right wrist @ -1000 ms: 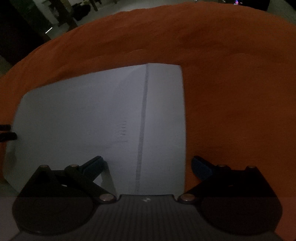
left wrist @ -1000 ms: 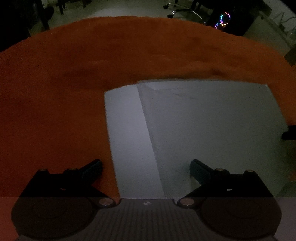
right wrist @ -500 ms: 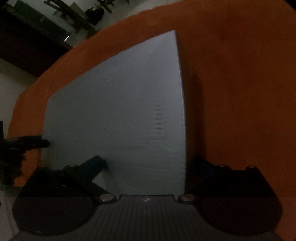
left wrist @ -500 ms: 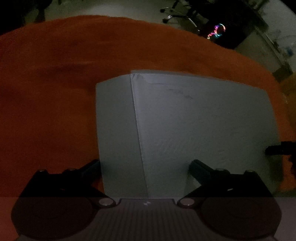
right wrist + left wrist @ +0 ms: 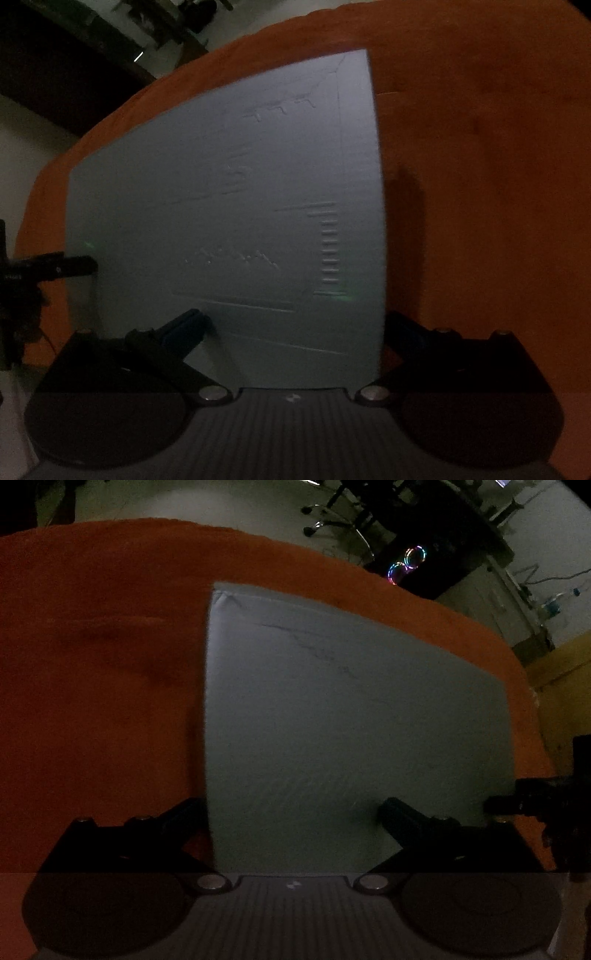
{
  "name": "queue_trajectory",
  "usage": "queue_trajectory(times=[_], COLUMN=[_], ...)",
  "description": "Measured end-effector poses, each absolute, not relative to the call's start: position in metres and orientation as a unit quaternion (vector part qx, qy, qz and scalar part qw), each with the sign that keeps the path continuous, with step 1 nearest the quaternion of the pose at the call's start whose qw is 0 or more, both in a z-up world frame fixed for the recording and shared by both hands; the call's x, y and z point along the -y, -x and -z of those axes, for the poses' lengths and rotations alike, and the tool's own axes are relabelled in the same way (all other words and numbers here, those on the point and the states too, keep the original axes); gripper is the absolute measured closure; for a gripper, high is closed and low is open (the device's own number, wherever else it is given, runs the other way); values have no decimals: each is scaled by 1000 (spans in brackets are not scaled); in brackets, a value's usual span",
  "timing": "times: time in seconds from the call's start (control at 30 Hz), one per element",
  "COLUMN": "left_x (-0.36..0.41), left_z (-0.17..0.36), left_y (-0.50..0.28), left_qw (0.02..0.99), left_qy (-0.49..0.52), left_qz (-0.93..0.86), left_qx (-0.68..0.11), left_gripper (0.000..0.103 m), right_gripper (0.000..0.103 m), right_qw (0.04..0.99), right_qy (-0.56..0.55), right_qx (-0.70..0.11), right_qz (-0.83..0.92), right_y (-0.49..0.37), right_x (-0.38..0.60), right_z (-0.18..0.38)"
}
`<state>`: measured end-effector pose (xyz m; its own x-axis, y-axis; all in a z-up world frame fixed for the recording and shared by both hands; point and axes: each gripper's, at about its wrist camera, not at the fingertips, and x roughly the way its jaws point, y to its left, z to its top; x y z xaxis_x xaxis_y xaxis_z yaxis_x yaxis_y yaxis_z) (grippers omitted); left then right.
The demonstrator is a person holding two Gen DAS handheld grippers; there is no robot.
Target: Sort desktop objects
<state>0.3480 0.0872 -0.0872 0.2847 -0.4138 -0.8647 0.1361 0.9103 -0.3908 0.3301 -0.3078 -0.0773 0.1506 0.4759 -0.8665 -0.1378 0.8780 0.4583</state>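
A large pale grey sheet (image 5: 351,720) with faint embossed marks (image 5: 221,221) stands tilted up over the orange cloth (image 5: 92,683). My left gripper (image 5: 291,808) is open at its near left corner. Its left finger is hidden behind the sheet's edge and its right finger is in front of the sheet. My right gripper (image 5: 295,321) is open at the near right corner, with its left finger in front and its right finger behind the edge. Each gripper's dark tip shows at the sheet's far side edge in the other view: right gripper (image 5: 517,805), left gripper (image 5: 55,267).
The orange cloth (image 5: 480,147) covers the table around the sheet. Beyond its far edge the room is dim: a dark computer case with coloured ring lights (image 5: 406,563), an office chair base (image 5: 332,513) and a yellow surface (image 5: 565,657) at the right.
The sheet lay flat with a folded strip showing; it has since tipped up towards both cameras and fills more of each view. Both views have swung upward. The finger spread is unchanged.
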Motion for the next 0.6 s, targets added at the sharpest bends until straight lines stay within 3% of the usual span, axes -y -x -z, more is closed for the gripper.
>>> queue_trajectory(times=[0.3, 0.6], left_x=[-82, -86], left_z=[48, 8], left_y=[-342, -335], left_qw=[804, 797], left_qy=[114, 147], left_qz=[137, 89], left_qx=[-568, -580], left_gripper=[0, 0], right_gripper=[0, 0], right_qw=[762, 774], right_qy=[-61, -92], right_qx=[-624, -611], right_qz=[-161, -139], right_y=[-325, -304], right_x=[293, 300], right_z=[42, -16])
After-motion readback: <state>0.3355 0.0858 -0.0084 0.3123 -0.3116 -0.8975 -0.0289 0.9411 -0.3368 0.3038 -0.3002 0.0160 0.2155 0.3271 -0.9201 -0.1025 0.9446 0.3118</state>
